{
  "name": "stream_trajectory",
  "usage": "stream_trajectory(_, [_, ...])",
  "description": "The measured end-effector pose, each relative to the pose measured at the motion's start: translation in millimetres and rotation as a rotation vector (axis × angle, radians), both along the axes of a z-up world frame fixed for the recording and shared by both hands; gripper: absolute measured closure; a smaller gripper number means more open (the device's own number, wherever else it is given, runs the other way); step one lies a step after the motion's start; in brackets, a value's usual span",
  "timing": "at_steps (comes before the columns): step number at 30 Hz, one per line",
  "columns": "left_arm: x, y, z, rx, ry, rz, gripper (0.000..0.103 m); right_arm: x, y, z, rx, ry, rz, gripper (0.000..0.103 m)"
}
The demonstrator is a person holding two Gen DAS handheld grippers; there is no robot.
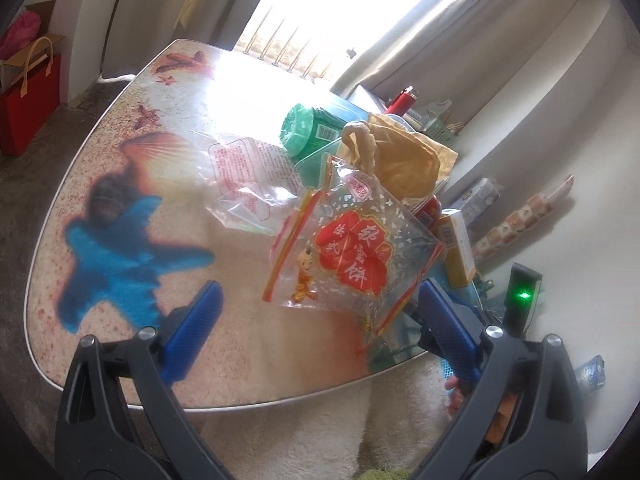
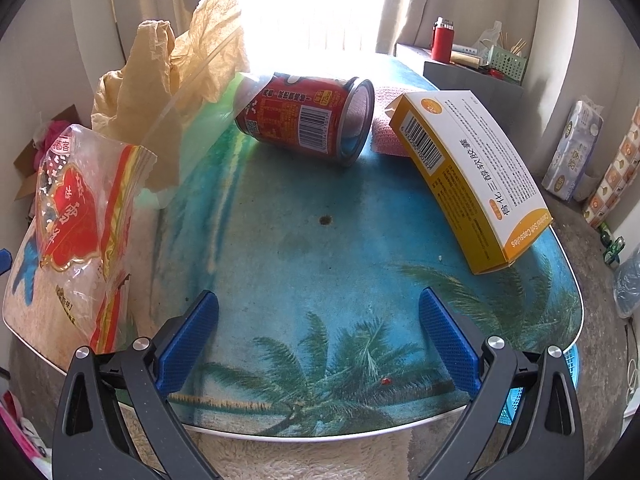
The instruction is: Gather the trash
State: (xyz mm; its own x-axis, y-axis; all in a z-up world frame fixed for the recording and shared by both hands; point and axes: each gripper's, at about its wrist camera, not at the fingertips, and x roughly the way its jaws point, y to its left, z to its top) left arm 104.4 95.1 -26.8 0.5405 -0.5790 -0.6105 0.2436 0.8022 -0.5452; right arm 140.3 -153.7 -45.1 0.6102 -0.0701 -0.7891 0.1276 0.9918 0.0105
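Observation:
A clear snack bag with a red flower print (image 1: pixel 352 256) stands on the beach-print table (image 1: pixel 120 184), just ahead of my open left gripper (image 1: pixel 324 320) and close to its right finger. Behind the bag are a crumpled tan plastic bag (image 1: pixel 400 160), a flat clear bag with red text (image 1: pixel 248 176) and a green roll (image 1: pixel 308 124). My right gripper (image 2: pixel 320 332) is open over bare tabletop. Ahead of it a red can (image 2: pixel 304 120) lies on its side, with an orange and white medicine box (image 2: pixel 472 176) to its right. The snack bag (image 2: pixel 76 224) shows at the left edge.
A pink cloth (image 2: pixel 388 128) lies under the box's far end. A grey shelf (image 2: pixel 472 72) with a red flask (image 2: pixel 442 40) stands behind the table. Tissue packs (image 2: pixel 572 148) line the right wall. A blue basket (image 2: pixel 568 368) sits below the table edge. A red gift bag (image 1: pixel 28 100) is on the floor.

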Motion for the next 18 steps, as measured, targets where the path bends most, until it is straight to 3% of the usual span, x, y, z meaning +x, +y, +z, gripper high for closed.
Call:
stream_trajectory(4, [19,-11,-7,-0.004,0.036,-0.016,0.033,-5,-1,1,-0.001,-0.012,0.019,0.006])
stream_trajectory(9, [44,-17,-21,-0.032,0.088,-0.042,0.043,-6,-1,2,0.001,-0.002,0.033,0.006])
stream_trajectory(18, [66,-26,-36,-0.047,0.128,-0.093,0.076,-1,-2,3,-0.001,0.016,0.039,0.006])
